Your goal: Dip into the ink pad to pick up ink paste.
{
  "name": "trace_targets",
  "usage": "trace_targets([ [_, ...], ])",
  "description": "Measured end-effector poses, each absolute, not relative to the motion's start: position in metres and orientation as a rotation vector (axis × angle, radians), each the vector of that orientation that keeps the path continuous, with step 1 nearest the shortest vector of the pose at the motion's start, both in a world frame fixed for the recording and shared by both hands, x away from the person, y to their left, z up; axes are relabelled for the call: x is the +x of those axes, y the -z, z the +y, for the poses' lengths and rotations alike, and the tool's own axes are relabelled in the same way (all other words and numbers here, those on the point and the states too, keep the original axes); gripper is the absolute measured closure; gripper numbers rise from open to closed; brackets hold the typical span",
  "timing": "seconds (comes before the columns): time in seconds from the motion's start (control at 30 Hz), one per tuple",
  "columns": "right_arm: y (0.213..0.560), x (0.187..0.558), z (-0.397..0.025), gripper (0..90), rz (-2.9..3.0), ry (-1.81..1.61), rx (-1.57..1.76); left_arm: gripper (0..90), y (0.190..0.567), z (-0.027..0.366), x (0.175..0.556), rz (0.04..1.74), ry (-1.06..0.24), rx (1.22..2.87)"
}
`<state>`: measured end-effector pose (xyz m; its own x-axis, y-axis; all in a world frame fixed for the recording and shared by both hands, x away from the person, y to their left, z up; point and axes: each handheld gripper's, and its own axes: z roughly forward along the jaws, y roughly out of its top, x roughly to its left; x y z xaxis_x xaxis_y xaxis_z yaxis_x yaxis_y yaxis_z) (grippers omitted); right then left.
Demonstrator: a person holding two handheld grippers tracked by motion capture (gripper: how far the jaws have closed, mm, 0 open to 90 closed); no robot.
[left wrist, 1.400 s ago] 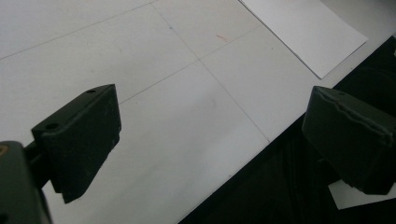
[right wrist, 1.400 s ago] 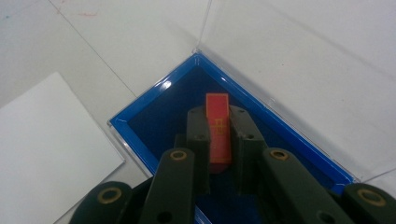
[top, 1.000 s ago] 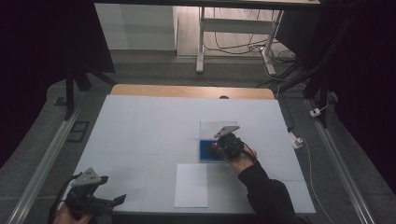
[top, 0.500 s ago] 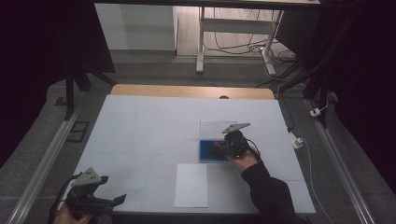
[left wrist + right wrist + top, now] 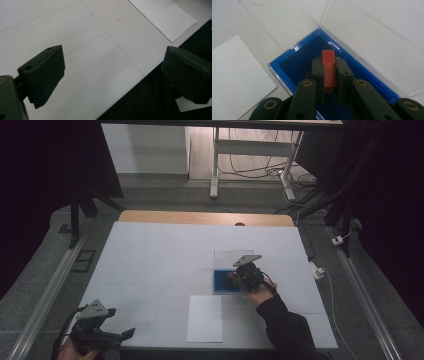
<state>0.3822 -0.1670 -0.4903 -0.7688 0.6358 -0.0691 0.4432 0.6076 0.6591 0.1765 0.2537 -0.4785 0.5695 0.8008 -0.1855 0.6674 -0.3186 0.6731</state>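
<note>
Nearest you, your left gripper (image 5: 102, 332) hangs idle at the table's (image 5: 150, 255) front edge, jaws spread wide around nothing. The white sheet (image 5: 205, 318) lies just beyond. Farther out, your right gripper (image 5: 329, 75) clamps a small red block (image 5: 328, 68) over the blue tray (image 5: 287, 65) of the open clear case. The block sticks out past the jaws; tilt your wrist and it may pivot loose, or catch the rim.

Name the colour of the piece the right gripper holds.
Red piece with faint yellow markings, clearest in the right gripper view.
</note>
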Motion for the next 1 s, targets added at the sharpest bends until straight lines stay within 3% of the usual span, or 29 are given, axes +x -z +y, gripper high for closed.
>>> trace_targets([
  [1.0, 0.472, 0.374, -0.185, 80.1, 2.525, -1.106, 0.920, 5.2, 0.478, 0.254, 0.176, 1.161, -0.237, 2.073],
])
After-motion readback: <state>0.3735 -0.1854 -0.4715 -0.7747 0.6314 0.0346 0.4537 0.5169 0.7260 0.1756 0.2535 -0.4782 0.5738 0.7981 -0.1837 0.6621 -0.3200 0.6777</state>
